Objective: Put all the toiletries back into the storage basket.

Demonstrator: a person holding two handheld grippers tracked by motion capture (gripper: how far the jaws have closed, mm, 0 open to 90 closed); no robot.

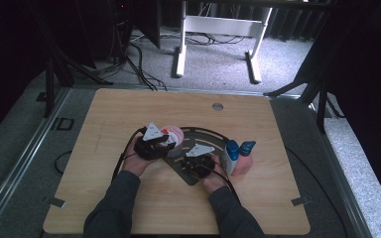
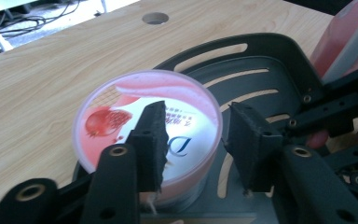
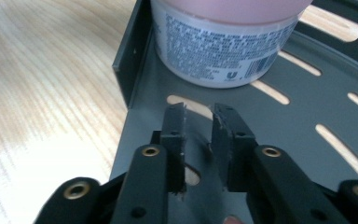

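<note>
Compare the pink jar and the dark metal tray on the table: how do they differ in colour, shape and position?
The pink jar is a round tub with a flat printed lid; the dark metal tray is a flat, curved plate with long slots and a low rim. The pink jar is light and glossy, the dark metal tray dull grey. The pink jar stands on the dark metal tray, which lies directly on the wooden table. Both sit close in front of the grippers.

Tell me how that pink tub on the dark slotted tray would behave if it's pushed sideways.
The pink tub looks squat with a wide flat base, so it would probably slide rather than tip. The slotted tray looks smooth, likely giving little grip. Its upright rim might stop it.
</note>
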